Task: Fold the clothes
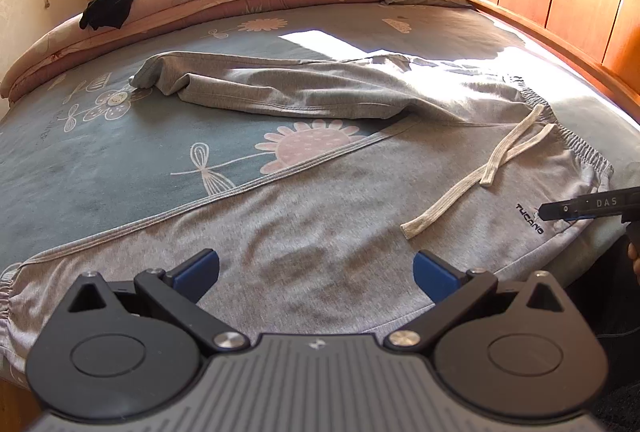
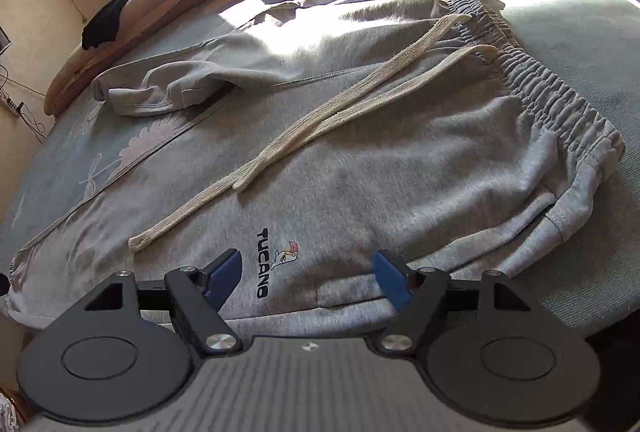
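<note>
We have a pair of grey sweatpants (image 1: pixel 328 191) spread flat on the bed (image 1: pixel 100 159), its elastic waistband (image 2: pixel 560 103) toward the wooden headboard side and the legs running off the other way. The nearer leg lies straight along the bed edge in front of us, with its cuff (image 1: pixel 8 296) at the far left of the left wrist view. The farther leg (image 1: pixel 256 87) is bent back on itself and bunched, so the 2 legs splay apart in a V with flowered sheet showing between them. The cream drawstring (image 2: pixel 304 127) trails loose across the hip, ending near the printed logo (image 2: pixel 268 264).

Our left gripper (image 1: pixel 316 272) hangs above the thigh of the nearer leg, jaws wide, nothing between them. Our right gripper (image 2: pixel 308 278) sits over the logo near the waist, also spread apart and empty.

The long axis of the garment runs left to right across us, so each hand already stands over its own end: right nearer the waistband, left nearer the cuff. We judge the next move turns on the far leg, which lies beyond both grippers and likely needs straightening or bringing over the near one.
</note>
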The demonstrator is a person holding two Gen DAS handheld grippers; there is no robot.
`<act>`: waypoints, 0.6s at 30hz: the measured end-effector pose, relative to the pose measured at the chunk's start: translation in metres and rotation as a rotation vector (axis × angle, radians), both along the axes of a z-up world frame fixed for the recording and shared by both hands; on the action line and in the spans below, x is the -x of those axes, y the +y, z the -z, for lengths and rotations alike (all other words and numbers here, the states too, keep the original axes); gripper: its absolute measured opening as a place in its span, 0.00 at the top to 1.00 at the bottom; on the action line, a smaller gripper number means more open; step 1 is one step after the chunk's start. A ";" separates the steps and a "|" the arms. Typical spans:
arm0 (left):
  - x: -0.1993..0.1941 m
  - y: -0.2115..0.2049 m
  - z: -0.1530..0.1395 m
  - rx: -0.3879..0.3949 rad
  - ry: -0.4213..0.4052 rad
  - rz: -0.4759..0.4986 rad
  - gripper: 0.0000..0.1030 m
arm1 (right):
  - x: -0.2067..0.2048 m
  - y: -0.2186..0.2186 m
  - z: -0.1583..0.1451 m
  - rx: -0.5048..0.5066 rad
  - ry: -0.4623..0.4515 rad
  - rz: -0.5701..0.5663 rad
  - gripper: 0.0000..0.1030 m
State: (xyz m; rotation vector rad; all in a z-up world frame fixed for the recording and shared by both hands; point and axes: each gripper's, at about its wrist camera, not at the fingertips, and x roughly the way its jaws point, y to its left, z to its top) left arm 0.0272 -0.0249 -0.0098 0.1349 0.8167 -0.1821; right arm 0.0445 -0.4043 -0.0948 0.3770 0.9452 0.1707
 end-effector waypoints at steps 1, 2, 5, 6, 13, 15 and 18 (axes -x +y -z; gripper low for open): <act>-0.001 0.003 0.002 0.007 0.003 -0.006 0.01 | 0.002 0.000 -0.002 0.000 0.005 0.004 0.24; -0.002 0.005 0.003 0.014 0.005 -0.012 0.01 | 0.004 0.001 -0.006 0.005 0.001 0.003 0.24; -0.006 0.006 0.009 0.043 0.020 -0.009 0.01 | 0.006 0.009 -0.016 0.024 -0.030 -0.016 0.22; -0.006 0.005 0.009 0.049 0.020 0.001 0.01 | 0.006 0.013 -0.018 0.033 -0.038 -0.027 0.21; -0.022 -0.001 0.016 0.085 0.036 0.045 0.01 | 0.001 0.036 -0.029 0.093 -0.108 -0.106 0.15; -0.030 -0.003 0.023 0.088 0.050 0.056 0.01 | -0.002 0.039 -0.028 0.085 -0.125 -0.118 0.15; -0.047 -0.005 0.036 0.103 0.073 0.072 0.01 | -0.012 0.043 -0.026 0.074 -0.142 -0.147 0.11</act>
